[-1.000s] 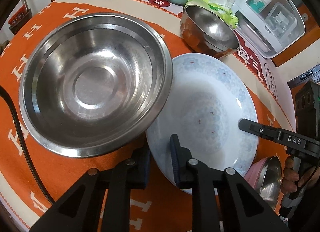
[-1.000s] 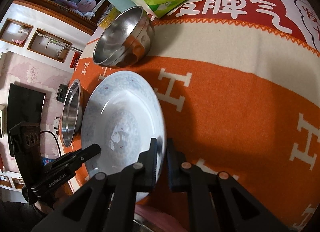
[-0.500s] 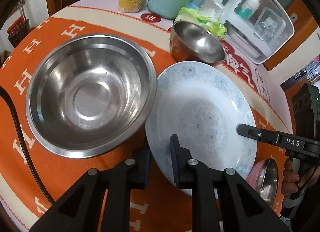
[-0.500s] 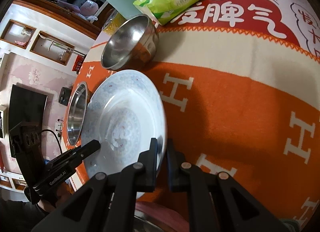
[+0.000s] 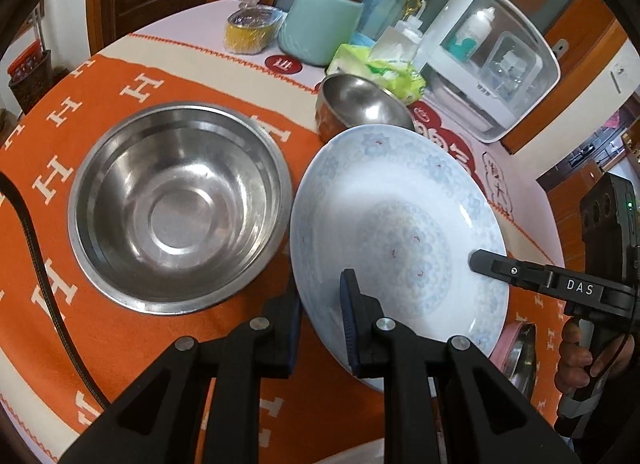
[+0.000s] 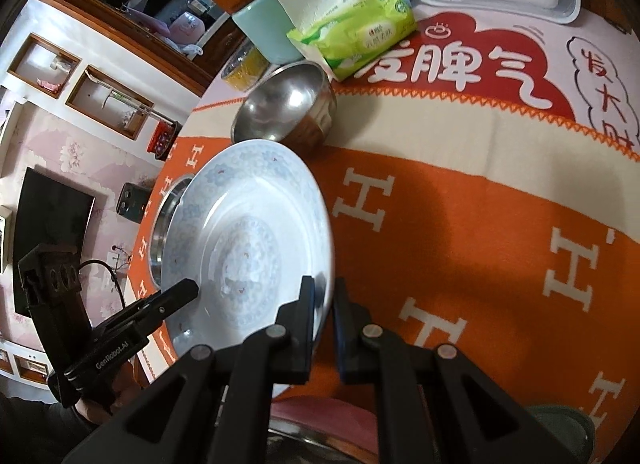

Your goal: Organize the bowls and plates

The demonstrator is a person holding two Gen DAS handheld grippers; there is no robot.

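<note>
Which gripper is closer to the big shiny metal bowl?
The left. The left gripper grips the plate rim right beside the big steel bowl. The right gripper clamps the plate's opposite edge, so the whole plate lies between it and the bowl.

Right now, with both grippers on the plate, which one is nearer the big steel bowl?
Left. The left gripper clamps the white patterned plate on the rim beside the large steel bowl; the right gripper holds the opposite rim.
</note>
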